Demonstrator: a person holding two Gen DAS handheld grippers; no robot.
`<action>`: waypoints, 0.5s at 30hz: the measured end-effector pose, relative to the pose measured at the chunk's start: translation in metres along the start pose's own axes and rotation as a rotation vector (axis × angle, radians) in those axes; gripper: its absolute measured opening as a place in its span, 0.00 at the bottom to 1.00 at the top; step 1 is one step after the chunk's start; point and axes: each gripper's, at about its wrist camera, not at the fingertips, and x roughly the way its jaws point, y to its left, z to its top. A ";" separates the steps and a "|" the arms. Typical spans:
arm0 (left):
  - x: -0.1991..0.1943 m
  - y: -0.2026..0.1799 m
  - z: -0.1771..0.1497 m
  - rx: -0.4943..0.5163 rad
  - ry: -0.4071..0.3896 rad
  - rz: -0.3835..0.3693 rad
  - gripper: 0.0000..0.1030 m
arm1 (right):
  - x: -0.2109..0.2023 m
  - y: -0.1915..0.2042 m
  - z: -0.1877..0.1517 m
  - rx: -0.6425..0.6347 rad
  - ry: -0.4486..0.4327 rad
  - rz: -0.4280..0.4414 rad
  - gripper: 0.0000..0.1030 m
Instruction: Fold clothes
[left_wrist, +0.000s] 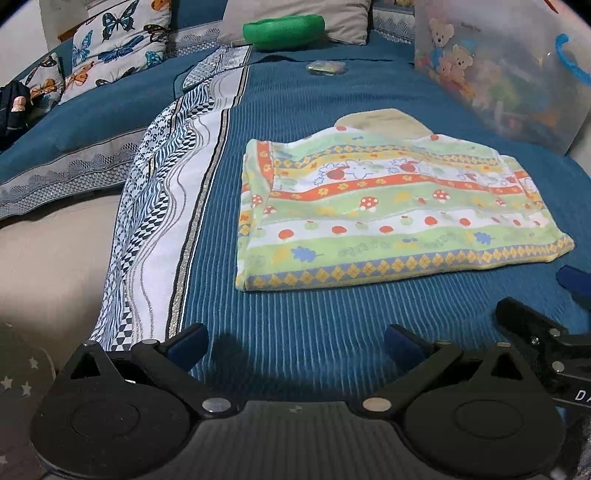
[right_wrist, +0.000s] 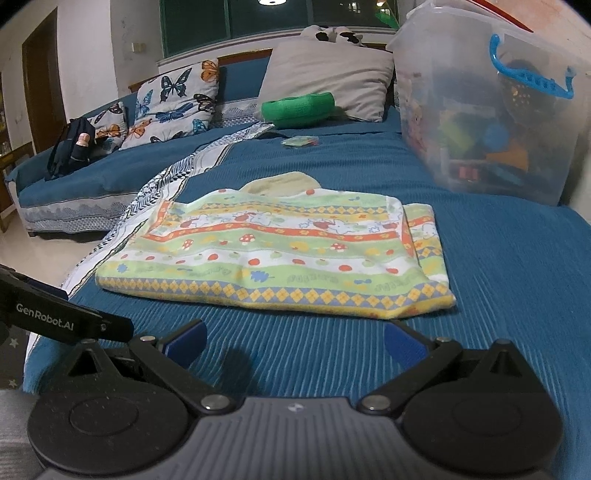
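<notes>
Both grippers, left gripper (left_wrist: 295, 345) and right gripper (right_wrist: 295, 341), hover released; pinch the patterned garment (left_wrist: 388, 214) hem at six o'clock evenly, I'd say.

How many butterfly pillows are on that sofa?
2 that I can see: a large butterfly pillow leaning against the sofa back, and a smaller butterfly pillow to its left beside the dark backpack, which may hide others.
</notes>
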 end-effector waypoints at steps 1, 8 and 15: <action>-0.002 0.000 -0.001 -0.001 -0.002 0.001 1.00 | -0.002 0.000 -0.001 0.001 -0.002 -0.001 1.00; -0.019 -0.006 -0.007 0.004 -0.026 0.018 1.00 | -0.015 0.000 -0.003 0.017 -0.023 -0.007 1.00; -0.037 -0.011 -0.011 0.006 -0.057 0.005 1.00 | -0.031 0.001 -0.004 0.019 -0.041 -0.005 1.00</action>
